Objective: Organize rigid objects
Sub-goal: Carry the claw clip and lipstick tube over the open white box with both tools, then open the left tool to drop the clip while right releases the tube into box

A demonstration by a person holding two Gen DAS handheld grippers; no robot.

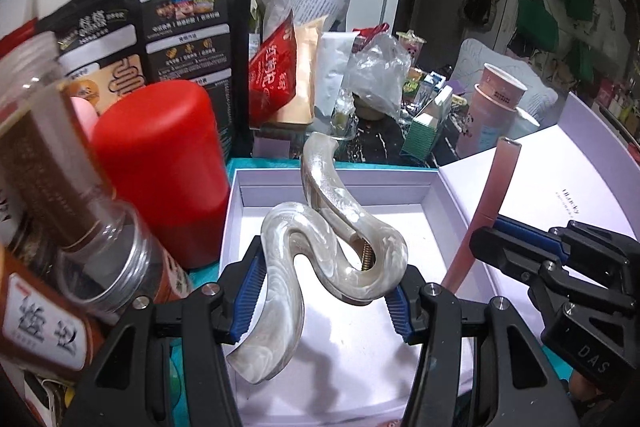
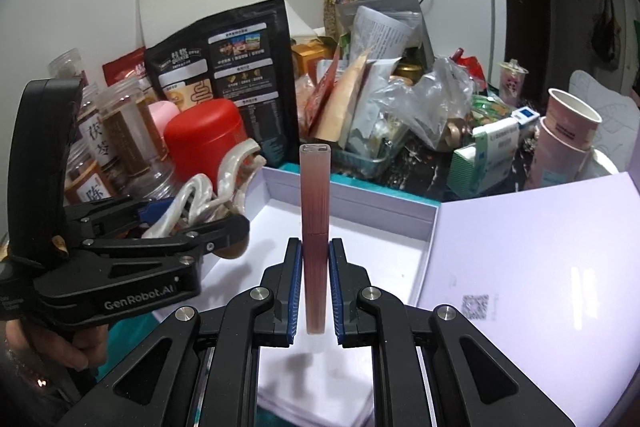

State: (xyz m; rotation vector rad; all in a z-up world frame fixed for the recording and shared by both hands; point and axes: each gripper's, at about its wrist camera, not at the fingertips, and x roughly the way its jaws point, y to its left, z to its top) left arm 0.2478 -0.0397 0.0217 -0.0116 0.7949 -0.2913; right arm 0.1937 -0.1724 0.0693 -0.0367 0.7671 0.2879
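My left gripper [image 1: 326,279] is shut on a pearly beige wavy hair claw clip [image 1: 320,227] and holds it above the open white box [image 1: 340,183]. It also shows in the right wrist view [image 2: 216,179], at the left. My right gripper [image 2: 315,267] is shut on a slim pink-to-maroon ribbed tube [image 2: 315,223], held upright over the same box [image 2: 352,203]. In the left wrist view the tube [image 1: 486,211] and the right gripper [image 1: 520,247] show at the right, over the box's edge.
The box's open lid [image 2: 540,267] lies flat to the right. A red canister [image 1: 160,167], clear spice jars [image 1: 52,155] and a black pouch [image 2: 224,67] crowd the left. Bags, small cartons and stacked pink paper cups [image 2: 568,139] stand behind the box.
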